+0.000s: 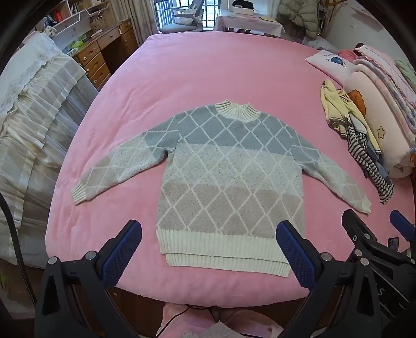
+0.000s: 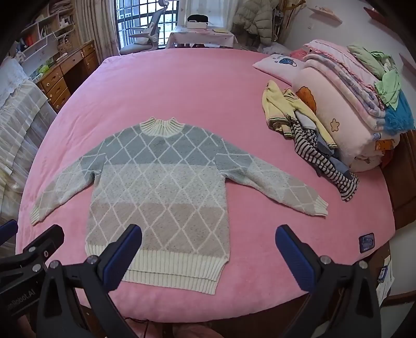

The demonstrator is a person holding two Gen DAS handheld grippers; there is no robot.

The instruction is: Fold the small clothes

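Now: sweater (image 1: 228, 176) flat at frame centre on pink bed (image 1: 195, 78), collar toward top, hem toward bottom, sleeves spread sideways. Left gripper (image 1: 209, 241), right gripper (image 2: 208, 244) spread wide, empty, above hem.

Pink-covered bed (image 1: 208, 72), barred window (image 2: 145, 23) with daylight, grey office chair (image 2: 145, 39), wooden drawer desk (image 1: 104, 57), white wall shelves (image 2: 44, 33), folded blankets (image 2: 345, 104)

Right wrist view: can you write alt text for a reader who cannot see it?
A knitted sweater with a diamond pattern lies flat, sleeves spread, on a pink bed. The right gripper hovers open over its hem, holding nothing. A pile of small clothes and folded blankets sit at the right.
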